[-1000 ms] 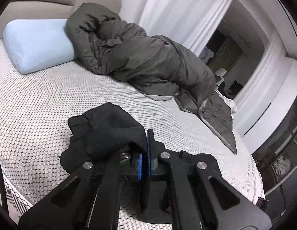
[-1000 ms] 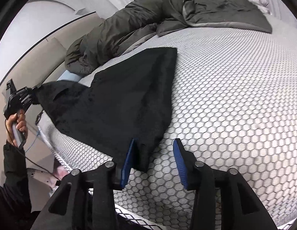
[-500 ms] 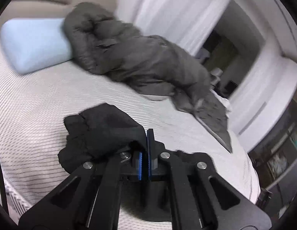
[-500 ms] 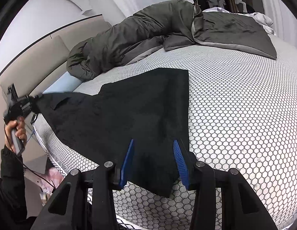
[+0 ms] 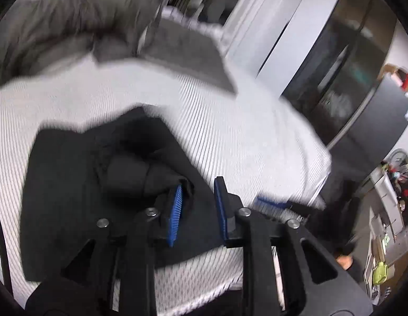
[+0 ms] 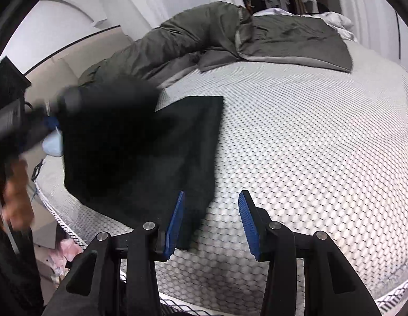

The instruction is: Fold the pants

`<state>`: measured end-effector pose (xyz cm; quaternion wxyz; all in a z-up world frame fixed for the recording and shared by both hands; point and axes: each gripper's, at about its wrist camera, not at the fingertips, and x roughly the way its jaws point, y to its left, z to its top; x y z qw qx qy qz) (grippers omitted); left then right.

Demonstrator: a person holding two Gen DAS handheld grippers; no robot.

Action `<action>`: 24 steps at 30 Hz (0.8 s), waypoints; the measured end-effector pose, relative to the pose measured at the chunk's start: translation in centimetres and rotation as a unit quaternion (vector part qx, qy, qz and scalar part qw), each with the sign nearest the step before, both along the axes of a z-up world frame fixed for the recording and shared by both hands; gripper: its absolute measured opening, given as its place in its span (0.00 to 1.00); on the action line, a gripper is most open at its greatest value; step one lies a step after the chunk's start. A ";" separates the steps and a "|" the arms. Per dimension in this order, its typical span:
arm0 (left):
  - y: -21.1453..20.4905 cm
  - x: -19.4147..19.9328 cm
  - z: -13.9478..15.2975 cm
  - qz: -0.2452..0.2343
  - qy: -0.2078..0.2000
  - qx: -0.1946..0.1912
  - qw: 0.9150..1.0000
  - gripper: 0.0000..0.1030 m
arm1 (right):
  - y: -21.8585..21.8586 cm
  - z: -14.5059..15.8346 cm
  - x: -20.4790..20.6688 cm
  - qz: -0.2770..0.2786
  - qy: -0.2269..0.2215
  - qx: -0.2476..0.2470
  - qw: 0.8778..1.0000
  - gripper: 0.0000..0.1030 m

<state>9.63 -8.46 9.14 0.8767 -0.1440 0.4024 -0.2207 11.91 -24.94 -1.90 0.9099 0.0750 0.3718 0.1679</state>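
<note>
Left wrist view: the picture was smeared by motion. The left hand-held gripper (image 5: pixel 197 205) hung low over the black pants (image 5: pixel 72 197), which lay bunched and doubled on the white bed (image 5: pixel 230 137). Its jaws had just been opening; the blue pads stood apart, and a tuft of black cloth brushed the left pad (image 5: pixel 176 210) without being pinched. A grey duvet (image 5: pixel 72 23) was heaped at the far side of the mattress.

Right wrist view: the right hand-held gripper (image 6: pixel 210 221) hovered with its jaws apart and nothing pressed between them; the near corner of the pants (image 6: pixel 177 158) lay just beside its left pad, on the bed (image 6: pixel 309 144). The far half of the garment looked thrown over the near half, its upper layer blurred and uneven. The person's hand (image 6: pixel 14 192) and the other hand-held gripper showed as a blur at the left edge. The duvet (image 6: pixel 256 34) lay well clear of the pants.

Judging from this, a fold across the length was being laid down. To do it well, the top layer should be released only once its edge sits over the lower edge, and the cloth must slip free of the pad cleanly. The right hand-held gripper could pin the near corner so the lower layer does not drag, then smooth the lumps outward.
</note>
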 end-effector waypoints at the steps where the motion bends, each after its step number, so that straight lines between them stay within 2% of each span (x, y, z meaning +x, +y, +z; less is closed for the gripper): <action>1: 0.6 -0.8 -0.9 -0.005 0.005 -0.014 1.000 0.19 | -0.2 0.1 0.1 -0.001 0.000 0.000 1.000 0.42; 3: 2.2 -2.0 -1.5 0.000 0.004 -0.030 1.000 0.21 | -0.4 0.3 0.0 0.002 -0.006 0.001 1.000 0.42; 5: 4.4 -3.2 -1.3 0.016 -0.005 -0.030 0.999 0.27 | -0.2 0.6 0.3 0.007 -0.010 0.001 1.000 0.42; 6: 5.4 -4.0 -1.1 0.025 -0.012 -0.023 0.999 0.30 | 0.2 0.7 0.6 0.010 -0.011 0.001 1.000 0.43; 8: 7.4 -4.7 -0.5 0.060 -0.028 0.002 0.998 0.45 | 1.3 1.0 1.3 0.020 -0.010 -0.002 1.000 0.43; 9: 8.3 -4.7 -0.5 0.077 -0.031 0.010 0.997 0.47 | 2.0 1.1 1.6 0.025 -0.008 -0.004 1.000 0.43; 12: 10.6 -5.4 -0.6 0.105 -0.026 0.014 0.994 0.47 | 3.6 1.1 3.1 0.036 0.005 -0.001 0.999 0.43; 16: 11.5 -6.0 -0.6 0.108 -0.029 0.028 0.993 0.49 | 4.8 1.2 4.0 0.026 0.019 0.033 0.999 0.43; 17: 11.5 -5.9 -0.7 0.107 -0.028 0.033 0.993 0.49 | 5.5 1.6 4.0 0.034 0.023 0.023 0.999 0.43; 21: 10.4 -4.0 -1.1 0.101 -0.019 0.034 0.994 0.50 | 7.9 3.4 2.2 0.076 -0.013 -0.031 0.997 0.43; 24: 9.5 -2.6 -1.4 0.100 -0.011 0.034 0.994 0.50 | 8.6 3.0 1.5 0.092 -0.001 -0.027 0.995 0.43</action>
